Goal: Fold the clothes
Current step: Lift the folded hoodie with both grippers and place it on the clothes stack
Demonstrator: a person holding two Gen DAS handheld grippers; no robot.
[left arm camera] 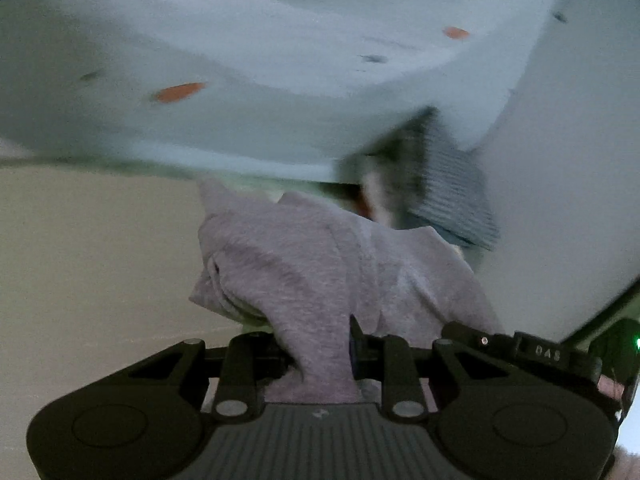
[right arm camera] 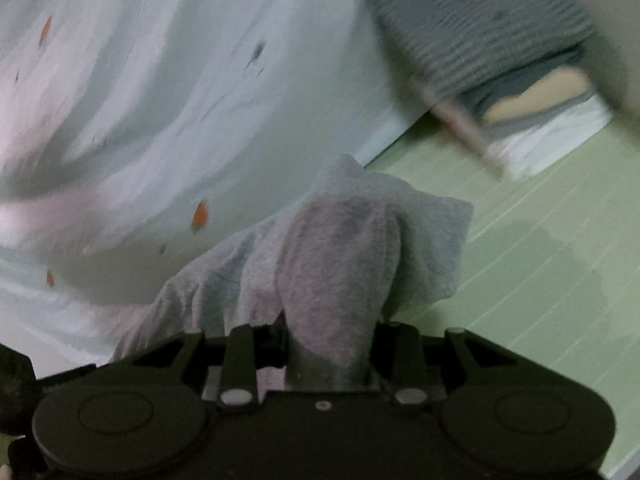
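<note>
Grey knit fabric fills the space between the jaws of the left tool, bunched into a thick fold that the nearly closed jaws pinch; this is the grey garment, and from the grip it spreads forward and hangs in loose folds. Beyond it in the left wrist view lies a pale blue sheet with small orange and dark marks, rumpled and blurred, and to the right a striped grey folded item sits near a plain pale wall or panel. A flat beige surface shows at the left. The right tool likewise has its jaws drawn close on a gathered wad of the same grey garment, which rises in a hump in front of the camera and trails off to the lower left. Under and to the right of it is a light green striped bed cover, and the garment's shadow falls on it. At the upper right a stack of folded clothes rests with a striped grey piece on top, a tan layer and a white one below. Both views are motion-blurred, so finer detail on the sheet cannot be made out.
</note>
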